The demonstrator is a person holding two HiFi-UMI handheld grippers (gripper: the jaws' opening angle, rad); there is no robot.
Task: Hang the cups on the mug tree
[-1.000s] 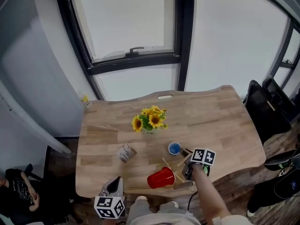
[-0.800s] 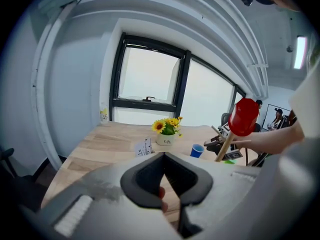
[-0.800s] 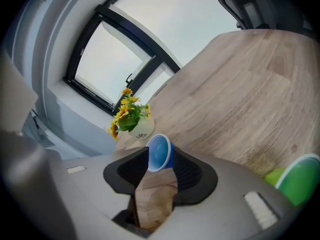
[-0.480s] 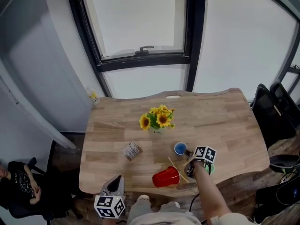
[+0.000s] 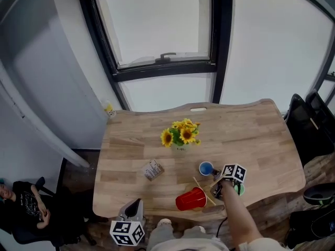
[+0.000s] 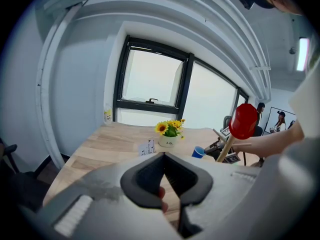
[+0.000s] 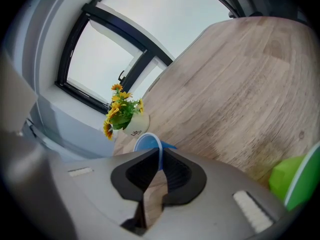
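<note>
A small blue cup (image 5: 206, 168) stands on the wooden table (image 5: 251, 135), and its thin rim (image 7: 150, 143) runs between the pads of my right gripper (image 5: 216, 184). Those jaws have just been closing and now pinch the rim. The wooden mug tree (image 5: 202, 191) stands at the front edge with a red cup (image 5: 191, 198) hung on it; the left gripper view also has the red cup (image 6: 244, 121) on the tree's pole (image 6: 226, 148). A green cup (image 5: 239, 189) sits just right of the right gripper. My left gripper (image 5: 134, 208) hangs shut and empty at the table's front left.
A white pot of sunflowers (image 5: 181, 135) stands mid-table, and a small printed card (image 5: 153, 169) lies to its front left. A yellow-topped bottle (image 5: 109, 110) is at the back left corner. Dark chairs (image 5: 309, 124) stand to the right, and a window frame (image 5: 167, 61) runs behind.
The right gripper has sunk slightly beside the blue cup. The head view has shifted, so the table sits a little further right and lower. The left gripper has kept its place.
</note>
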